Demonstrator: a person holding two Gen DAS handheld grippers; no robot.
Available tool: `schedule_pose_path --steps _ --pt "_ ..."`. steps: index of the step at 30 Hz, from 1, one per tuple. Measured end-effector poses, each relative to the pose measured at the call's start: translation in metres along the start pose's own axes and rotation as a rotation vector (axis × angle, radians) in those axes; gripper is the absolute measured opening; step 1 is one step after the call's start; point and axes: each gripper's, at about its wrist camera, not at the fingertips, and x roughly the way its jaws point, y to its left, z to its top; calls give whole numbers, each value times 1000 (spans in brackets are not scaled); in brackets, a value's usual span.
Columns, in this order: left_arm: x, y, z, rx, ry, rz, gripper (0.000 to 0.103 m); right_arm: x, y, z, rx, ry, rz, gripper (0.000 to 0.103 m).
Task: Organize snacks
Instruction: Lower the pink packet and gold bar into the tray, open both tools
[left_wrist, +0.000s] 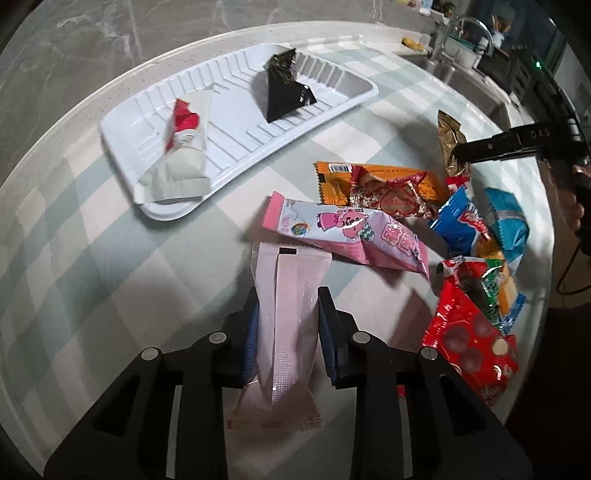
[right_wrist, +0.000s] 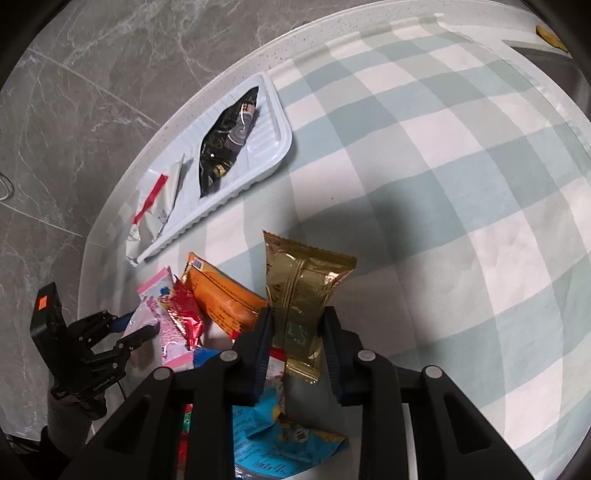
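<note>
Worktop: checked cloth, carries everything.
Tray: white, ribbed, near the far edge; I judge it the sorting place. It holds a black pack and a white-red pack.
Pile: unsorted snacks, loose at the near right edge.
Pink pack: pinched lengthwise in my left gripper, above the cloth.
Gold pack: clamped in my right gripper over the pile, probably bound for the tray.

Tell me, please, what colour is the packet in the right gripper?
Gold packet, clearest in the right wrist view.
</note>
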Motion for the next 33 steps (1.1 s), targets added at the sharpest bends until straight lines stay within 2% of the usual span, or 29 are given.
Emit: schedule_pose_path --steps 12,24,33 --pt "-40 13 0 -107 -89 -68 27 -17 2 10 41 -25 86 27" --pt "-70 19 36 -152 -187 -123 27 -24 15 32 38 -47 172 27" --pt "-66 57 67 -269 -227 -112 27 -21 30 66 1 -54 202 27"
